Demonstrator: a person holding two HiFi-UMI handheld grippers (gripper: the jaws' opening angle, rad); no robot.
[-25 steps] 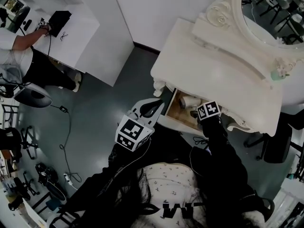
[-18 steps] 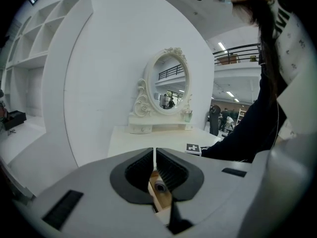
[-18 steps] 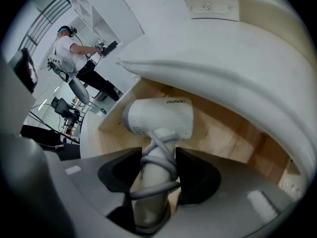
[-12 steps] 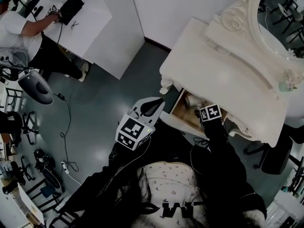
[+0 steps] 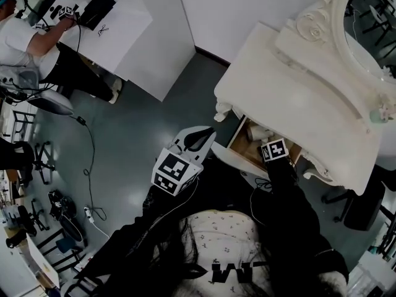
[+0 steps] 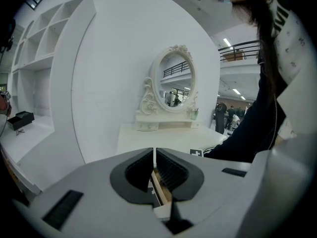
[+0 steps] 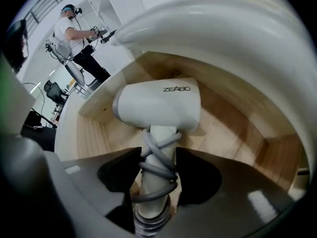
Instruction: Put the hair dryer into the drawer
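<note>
Sinking deeper into the drawer (image 7: 247, 133), the right gripper (image 7: 157, 177) is carrying the hair dryer (image 7: 158, 108), jaws clamping its cord-wrapped handle. It should be laying the body flat on the drawer's floor before letting go.

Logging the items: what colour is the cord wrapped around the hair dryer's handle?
Grey; the cord shows best in the right gripper view.

Head view: the dressing table (image 5: 291, 85) sits at two o'clock, its mirror (image 5: 371, 17) standing at the back of the tabletop. The drawer (image 5: 244, 142) juts out from under the near edge toward seven o'clock. Inside it is the hair dryer (image 7: 158, 108), handle between the right gripper's (image 7: 158, 165) jaws. The left gripper (image 5: 203, 136) is beside the drawer at nine o'clock. Well apart at ten o'clock is a person (image 5: 25, 36) at a desk (image 5: 124, 30).
</note>
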